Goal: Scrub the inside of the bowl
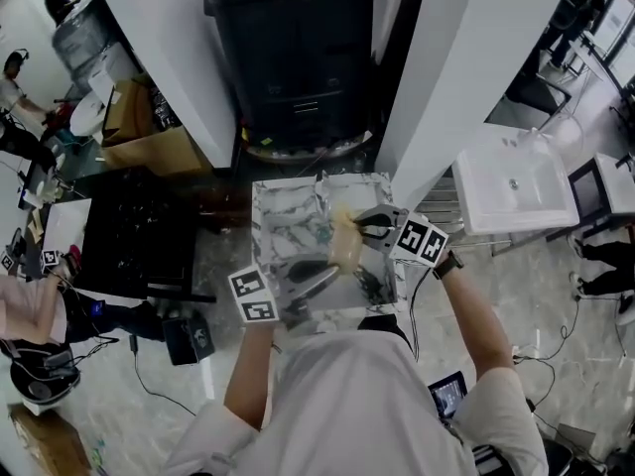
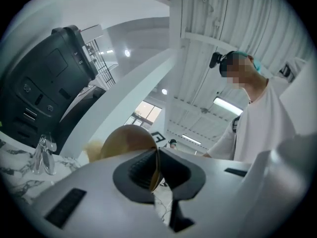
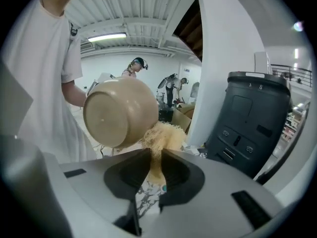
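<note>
Left tool [image 2: 157, 168] is clamping the bowl [image 3: 119, 112] rim, right tool [image 3: 154, 175] gripping the scrubber [image 3: 162, 137]; best working firm circles inside.

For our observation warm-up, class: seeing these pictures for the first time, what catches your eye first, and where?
A tan bowl is held over the marbled table, its rim pinched in the left gripper's jaws. At the bowl's edge the right gripper clamps a straw-coloured fibrous scrubber. Behind the table stands a tall black bin.
</note>
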A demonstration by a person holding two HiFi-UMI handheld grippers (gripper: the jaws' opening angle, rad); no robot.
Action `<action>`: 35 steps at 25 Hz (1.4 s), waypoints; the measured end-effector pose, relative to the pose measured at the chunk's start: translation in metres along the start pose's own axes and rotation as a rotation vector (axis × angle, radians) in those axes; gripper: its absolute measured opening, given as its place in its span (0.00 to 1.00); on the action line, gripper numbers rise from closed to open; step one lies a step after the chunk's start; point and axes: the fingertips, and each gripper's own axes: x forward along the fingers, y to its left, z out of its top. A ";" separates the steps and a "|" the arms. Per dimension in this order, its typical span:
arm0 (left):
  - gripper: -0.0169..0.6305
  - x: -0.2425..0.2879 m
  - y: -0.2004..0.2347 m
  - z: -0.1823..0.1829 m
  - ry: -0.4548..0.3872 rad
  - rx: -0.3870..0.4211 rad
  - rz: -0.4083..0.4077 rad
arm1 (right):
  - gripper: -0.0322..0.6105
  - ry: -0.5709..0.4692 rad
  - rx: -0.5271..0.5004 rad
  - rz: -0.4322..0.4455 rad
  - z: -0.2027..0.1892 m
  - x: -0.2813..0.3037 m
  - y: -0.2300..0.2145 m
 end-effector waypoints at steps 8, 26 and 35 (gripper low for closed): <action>0.06 0.004 0.033 0.041 -0.140 -0.037 0.104 | 0.16 -0.035 -0.030 0.076 0.002 0.002 0.061; 0.06 0.015 0.034 0.007 0.035 0.040 0.110 | 0.13 0.007 -0.150 -0.232 0.071 -0.058 -0.007; 0.06 0.014 0.024 0.057 -0.193 -0.040 0.024 | 0.13 0.141 -0.081 -0.168 0.006 -0.032 -0.022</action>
